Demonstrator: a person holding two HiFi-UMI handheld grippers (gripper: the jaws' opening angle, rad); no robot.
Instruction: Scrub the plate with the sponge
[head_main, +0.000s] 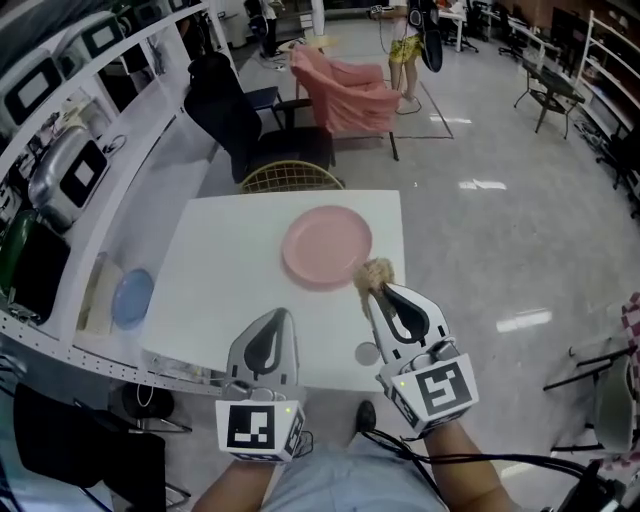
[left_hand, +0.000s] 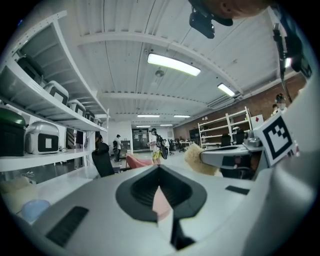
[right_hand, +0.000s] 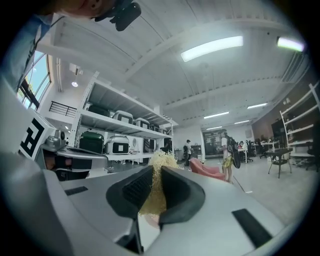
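A round pink plate lies on the white table, toward its far right side. A pale yellow fibrous sponge sits just past the plate's near right rim, pinched in my right gripper. The right gripper view shows the sponge squeezed between the two dark pads. My left gripper hovers over the table's near edge, below the plate, its jaws closed together with nothing in them. In the left gripper view, a sliver of the pink plate shows between the tips, and the sponge appears at the right.
A blue plate rests on the white shelf at the left, beside appliances. Behind the table stand a wire basket chair, a black office chair and a pink-draped chair. A person stands far back.
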